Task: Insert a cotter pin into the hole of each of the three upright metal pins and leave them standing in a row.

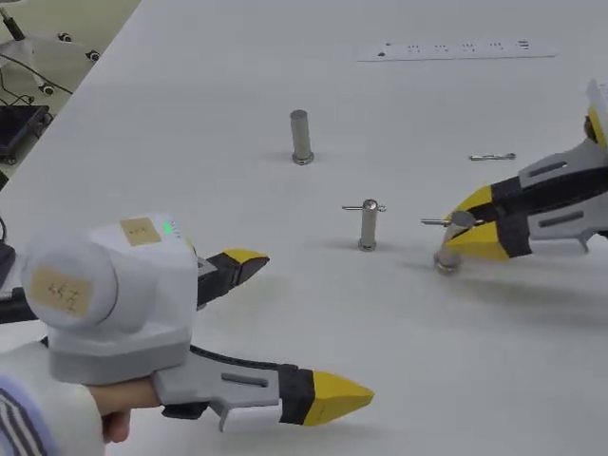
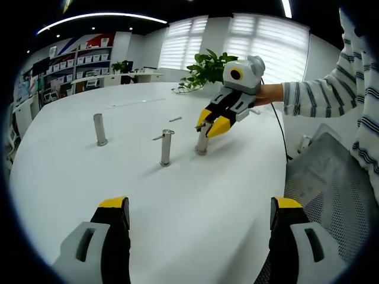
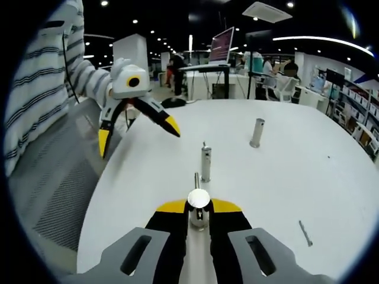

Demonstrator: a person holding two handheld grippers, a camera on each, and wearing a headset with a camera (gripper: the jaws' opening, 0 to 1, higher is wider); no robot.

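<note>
Three metal pins stand on the white table (image 1: 190, 142). The far pin (image 1: 301, 136) (image 2: 99, 129) (image 3: 257, 132) is bare. The middle pin (image 1: 369, 225) (image 2: 166, 147) (image 3: 205, 163) carries a cotter pin through its top. My right gripper (image 1: 467, 231) (image 2: 214, 122) (image 3: 198, 208) is shut around the top of the third pin (image 1: 447, 249) (image 2: 202, 142) (image 3: 198, 200), which leans a little; a cotter pin tip (image 1: 433, 221) (image 3: 196, 177) sticks out of it. A loose cotter pin (image 1: 492, 157) (image 2: 175, 119) (image 3: 305, 232) lies flat. My left gripper (image 1: 299, 328) (image 2: 200, 207) (image 3: 139, 121) stands open, empty, near the front.
A white power strip (image 1: 456, 49) lies at the table's far side. The table's left edge (image 1: 57, 114) drops to cables and gear. A mesh chair (image 2: 331, 195) stands beside the table in the left gripper view.
</note>
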